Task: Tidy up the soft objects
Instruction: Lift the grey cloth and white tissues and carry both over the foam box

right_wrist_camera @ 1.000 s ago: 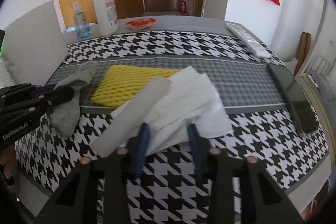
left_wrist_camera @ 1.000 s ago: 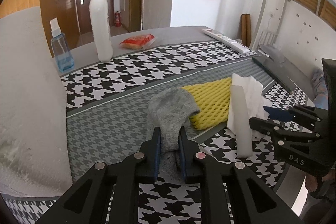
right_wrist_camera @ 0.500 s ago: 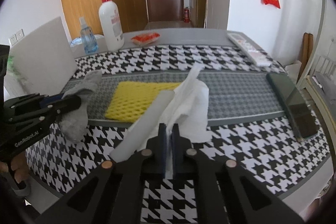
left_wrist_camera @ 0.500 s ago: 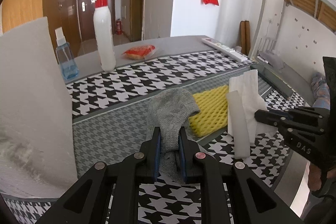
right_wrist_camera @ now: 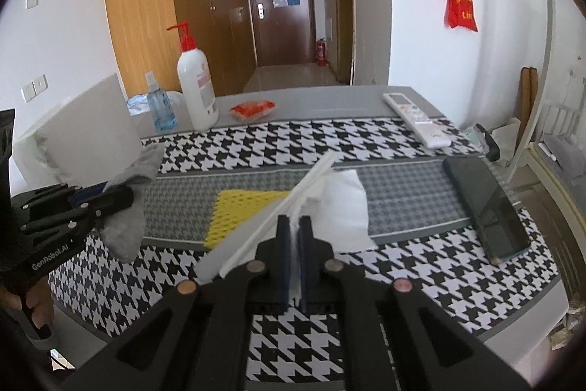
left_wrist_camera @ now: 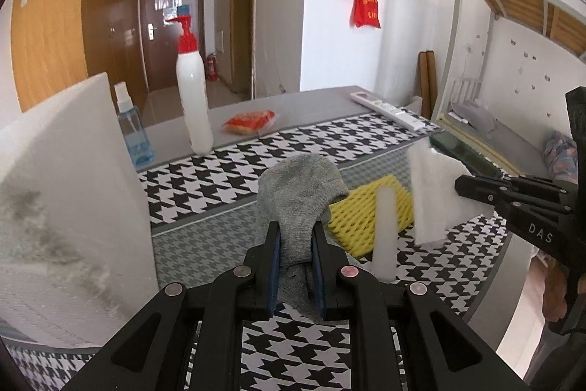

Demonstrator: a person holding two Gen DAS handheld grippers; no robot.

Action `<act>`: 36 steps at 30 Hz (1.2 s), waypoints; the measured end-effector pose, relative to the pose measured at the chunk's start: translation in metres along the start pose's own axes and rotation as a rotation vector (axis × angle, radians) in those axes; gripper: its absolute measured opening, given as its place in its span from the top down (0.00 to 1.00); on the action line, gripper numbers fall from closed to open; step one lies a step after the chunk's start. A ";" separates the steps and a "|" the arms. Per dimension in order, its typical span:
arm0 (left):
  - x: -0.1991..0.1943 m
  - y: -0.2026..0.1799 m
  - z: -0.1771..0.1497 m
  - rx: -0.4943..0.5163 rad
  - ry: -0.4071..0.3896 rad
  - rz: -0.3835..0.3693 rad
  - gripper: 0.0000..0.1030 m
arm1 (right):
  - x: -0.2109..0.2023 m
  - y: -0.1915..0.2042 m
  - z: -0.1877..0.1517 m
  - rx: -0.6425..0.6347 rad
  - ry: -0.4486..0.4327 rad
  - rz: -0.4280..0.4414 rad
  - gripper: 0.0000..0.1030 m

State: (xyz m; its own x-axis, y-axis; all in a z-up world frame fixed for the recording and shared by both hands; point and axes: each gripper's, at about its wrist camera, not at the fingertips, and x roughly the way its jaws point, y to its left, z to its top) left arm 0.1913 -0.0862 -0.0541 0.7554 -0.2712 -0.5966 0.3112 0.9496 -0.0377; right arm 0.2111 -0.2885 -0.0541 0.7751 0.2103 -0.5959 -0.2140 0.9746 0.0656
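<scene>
Dorm-type room, bunk frame at one side, brown door at the far end; work surface is a table with a black-and-white houndstooth cloth [right_wrist_camera: 421, 266].

Left tongs [left_wrist_camera: 296, 255]: clamped on a grey sock [left_wrist_camera: 298, 193], pinched at one end so the rest bunches up above the jaws and clear of the cloth. Right-wrist view shows the same sock [right_wrist_camera: 124, 229] drooping from the tongs at the left edge.

Right tongs [right_wrist_camera: 295, 255]: jaws closed on a white tissue [right_wrist_camera: 340, 204], gripped near one edge; the free part fans out to the right. Grip looks thin, only a small fold between the pads.

A white foam strip [right_wrist_camera: 278, 207] runs diagonally beside the tissue; I cannot tell whether it is caught in the jaws or only leaning against them. In the left view it [left_wrist_camera: 384, 229] stands beside the yellow mesh pad [left_wrist_camera: 370, 211], which lies flat on the cloth, untouched.

Judgement: one soft item per hand, both raised for carrying. Likely destination not evident.

Far edge: pump bottle [right_wrist_camera: 196, 87], blue spray bottle [right_wrist_camera: 161, 109], red packet [right_wrist_camera: 252, 107], remote [right_wrist_camera: 417, 120]. Phone [right_wrist_camera: 487, 207] at the right. White foam board [left_wrist_camera: 62, 193] stands at the left.
</scene>
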 end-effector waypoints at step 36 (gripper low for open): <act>-0.073 0.008 0.030 0.016 -0.179 0.109 0.84 | -0.057 0.028 0.060 -0.042 -0.219 0.057 0.94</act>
State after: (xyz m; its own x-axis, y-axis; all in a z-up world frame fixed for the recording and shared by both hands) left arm 0.1561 -0.0631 0.0125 0.8750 -0.1916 -0.4446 0.2300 0.9726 0.0335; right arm 0.1969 -0.2688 0.0299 0.8707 0.2811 -0.4035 -0.2824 0.9576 0.0579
